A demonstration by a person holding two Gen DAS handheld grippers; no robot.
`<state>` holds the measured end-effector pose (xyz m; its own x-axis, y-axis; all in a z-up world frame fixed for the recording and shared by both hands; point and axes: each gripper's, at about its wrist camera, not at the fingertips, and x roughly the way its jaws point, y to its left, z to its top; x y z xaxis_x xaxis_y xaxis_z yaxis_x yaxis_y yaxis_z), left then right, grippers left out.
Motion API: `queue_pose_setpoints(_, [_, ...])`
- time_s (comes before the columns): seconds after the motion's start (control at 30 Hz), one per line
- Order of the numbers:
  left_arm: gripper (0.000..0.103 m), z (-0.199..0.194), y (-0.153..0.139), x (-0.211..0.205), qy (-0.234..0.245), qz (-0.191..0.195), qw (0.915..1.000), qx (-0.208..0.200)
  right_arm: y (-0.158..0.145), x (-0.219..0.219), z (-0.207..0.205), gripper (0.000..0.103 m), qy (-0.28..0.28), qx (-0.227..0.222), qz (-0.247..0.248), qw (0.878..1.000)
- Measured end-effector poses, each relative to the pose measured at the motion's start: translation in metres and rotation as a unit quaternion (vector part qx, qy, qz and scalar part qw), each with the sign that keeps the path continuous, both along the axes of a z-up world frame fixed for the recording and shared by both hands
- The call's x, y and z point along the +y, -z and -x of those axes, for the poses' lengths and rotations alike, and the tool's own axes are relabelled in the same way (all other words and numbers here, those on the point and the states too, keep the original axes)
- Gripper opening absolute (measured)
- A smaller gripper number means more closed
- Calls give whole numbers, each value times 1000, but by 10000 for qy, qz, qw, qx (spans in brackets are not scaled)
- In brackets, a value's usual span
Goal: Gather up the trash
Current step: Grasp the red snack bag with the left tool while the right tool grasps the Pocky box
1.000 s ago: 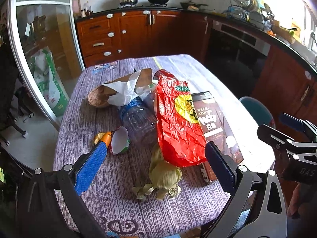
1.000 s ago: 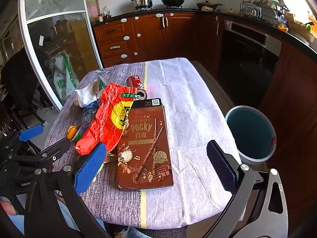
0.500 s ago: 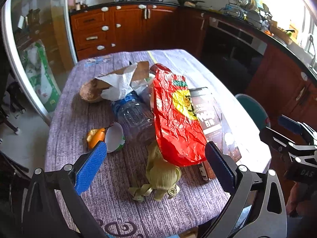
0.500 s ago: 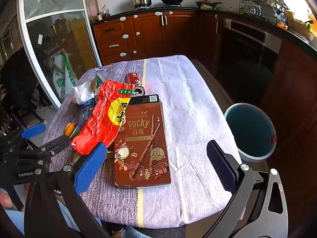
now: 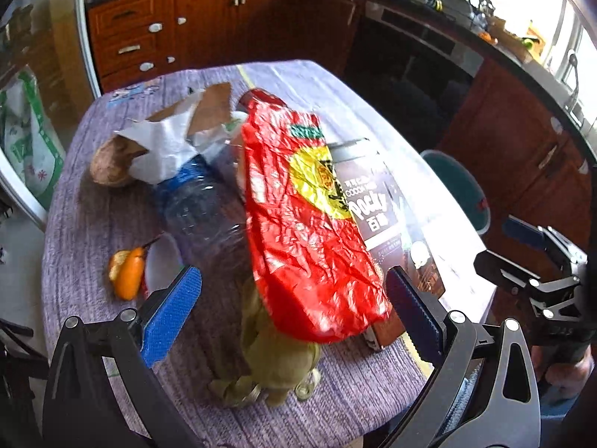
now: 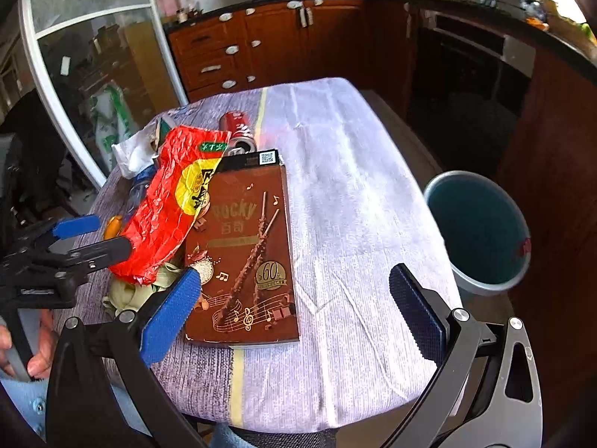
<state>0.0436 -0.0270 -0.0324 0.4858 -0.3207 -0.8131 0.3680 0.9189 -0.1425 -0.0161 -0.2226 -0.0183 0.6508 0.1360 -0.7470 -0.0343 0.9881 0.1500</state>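
Note:
A red snack bag [image 5: 302,216] lies over a clear plastic bottle [image 5: 201,209] and a brown Pocky box [image 5: 388,224] on the table. My left gripper [image 5: 294,313] is open, its fingers either side of the bag's near end, above a green crumpled wad [image 5: 272,351]. My right gripper [image 6: 298,306] is open and empty over the near end of the Pocky box [image 6: 246,246]. The red bag [image 6: 168,205] and a red can [image 6: 235,127] show in the right wrist view. A teal bin [image 6: 481,224] stands on the floor to the right.
White tissue [image 5: 164,145], a brown paper piece [image 5: 212,108], a brown round lump [image 5: 110,164], orange peel [image 5: 127,272] and a small white cup [image 5: 160,261] lie on the table's left part. Dark wooden cabinets [image 6: 261,44] stand behind the cloth-covered table [image 6: 354,171].
My left gripper has moved forward and lower towards the red bag, which now fills more of its view. My right gripper has come closer over the Pocky box.

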Motion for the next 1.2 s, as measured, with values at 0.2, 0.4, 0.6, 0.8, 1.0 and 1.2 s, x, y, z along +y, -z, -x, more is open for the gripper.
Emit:
queue_pose_setpoints(0.2, [61, -4, 14, -16, 203, -237, 9993, 227, 13, -6, -35, 97, -747, 228, -215, 9967])
queue_pose_setpoints(0.4, [20, -5, 23, -17, 252, -258, 9986, 383, 39, -13, -68, 97, -1202, 566, -879, 9872])
queue_pose_setpoints(0.6, [19, -3, 28, -26, 424, -598, 9968, 312, 57, -14, -91, 97, -1719, 759, -1489, 9708])
queue_pose_setpoints(0.8, [19, -8, 42, -36, 578, -766, 9942, 478, 79, -12, -111, 92, -2013, 1027, -2002, 9534])
queue_pose_setpoints(1.0, [21, -19, 49, -36, 585, -536, 9947, 657, 78, 7, -106, 69, -2281, 1066, -2276, 9407])
queue_pose_setpoints(1.2, [9, -19, 43, -31, 512, -504, 9962, 498, 45, 8, -88, 21, -2317, 821, -2547, 9352])
